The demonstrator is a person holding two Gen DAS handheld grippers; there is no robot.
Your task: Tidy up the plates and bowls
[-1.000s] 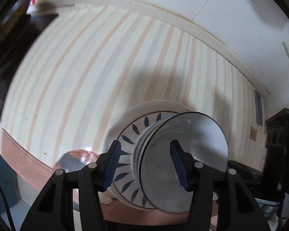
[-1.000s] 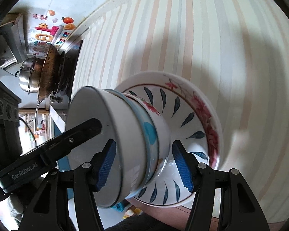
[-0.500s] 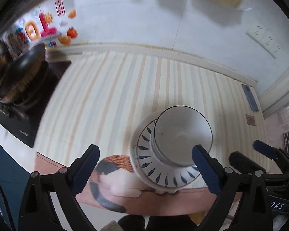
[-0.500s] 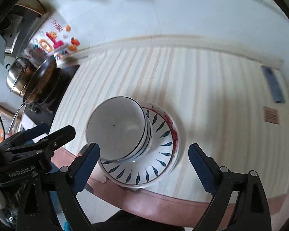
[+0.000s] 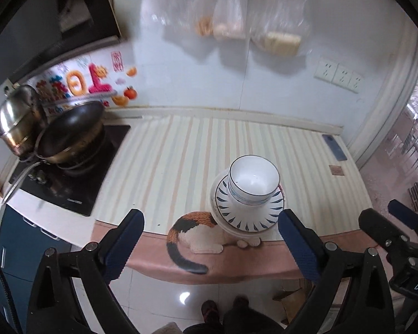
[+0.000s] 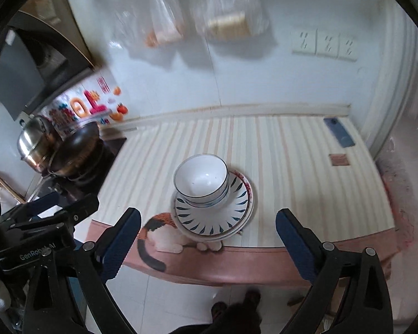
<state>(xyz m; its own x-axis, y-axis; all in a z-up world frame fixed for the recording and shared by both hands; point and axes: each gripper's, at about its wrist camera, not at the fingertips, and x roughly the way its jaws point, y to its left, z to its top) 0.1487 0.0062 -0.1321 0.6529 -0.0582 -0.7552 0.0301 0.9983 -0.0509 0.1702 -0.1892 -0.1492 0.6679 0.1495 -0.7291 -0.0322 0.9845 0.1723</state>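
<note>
Nested white bowls (image 5: 253, 179) sit on stacked plates (image 5: 249, 217); both hand-held grippers (image 5: 209, 239) (image 6: 207, 236) spread, holding nothing.

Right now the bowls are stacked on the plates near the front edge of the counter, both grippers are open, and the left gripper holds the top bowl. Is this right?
Not quite. The left gripper holds nothing: in the left wrist view its jaws stand wide apart, well short of the top bowl. The rest is right: the bowls sit on the plates, and the right gripper is open too.
</note>
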